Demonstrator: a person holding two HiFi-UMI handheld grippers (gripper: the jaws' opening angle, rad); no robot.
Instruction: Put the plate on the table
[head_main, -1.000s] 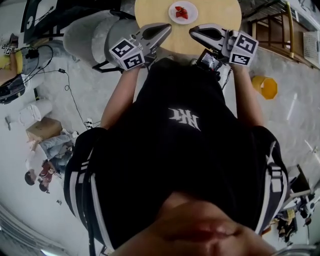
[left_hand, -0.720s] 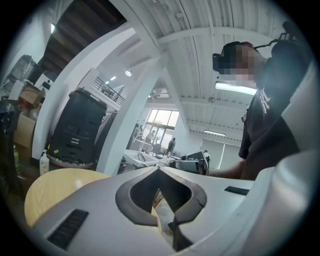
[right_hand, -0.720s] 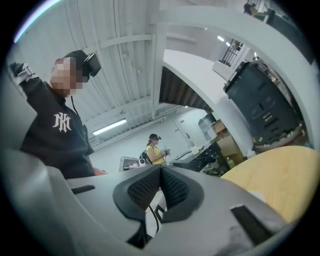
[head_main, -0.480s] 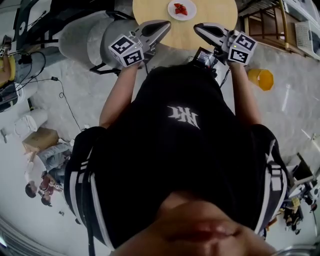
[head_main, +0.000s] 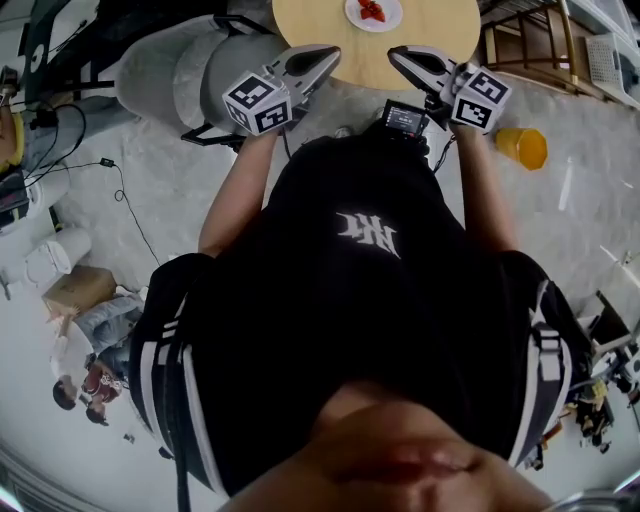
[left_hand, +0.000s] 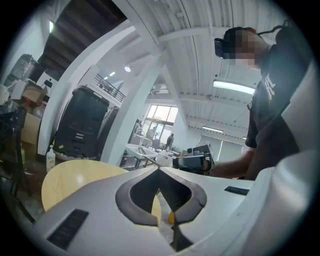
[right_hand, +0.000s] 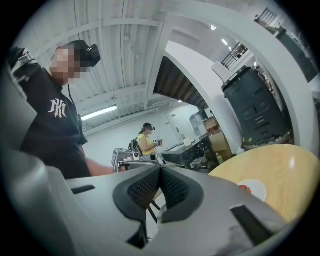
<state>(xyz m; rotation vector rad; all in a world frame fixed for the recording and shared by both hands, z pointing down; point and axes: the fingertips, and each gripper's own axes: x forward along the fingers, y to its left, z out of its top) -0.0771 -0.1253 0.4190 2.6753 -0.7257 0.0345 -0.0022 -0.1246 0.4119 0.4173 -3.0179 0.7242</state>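
Head view: my left tongs (head_main: 332, 54) & right tongs (head_main: 396, 55) sit at near edge of round tabletop (head_main: 440, 30), tips angled toward each other, apart. Plate (head_main: 388, 20) lies on tabletop w/ red food (head_main: 371, 10) on it, beyond both tongs, touching neither. Grey chair (head_main: 180, 70) left of tabletop; yellow tub (head_main: 522, 148) on floor at right.

Left gripper view: left tongs (left_hand: 159, 171) pressed together, nothing btwn. Tabletop (left_hand: 75, 175) shows behind, at left.

Right gripper view: right tongs (right_hand: 160, 168) pressed together too, empty. Tabletop (right_hand: 280, 160) at right, plate (right_hand: 256, 191) on it w/ red food (right_hand: 243, 188) at its near side, well off the tips. Person in yellow top (right_hand: 145, 142) in bkgd.
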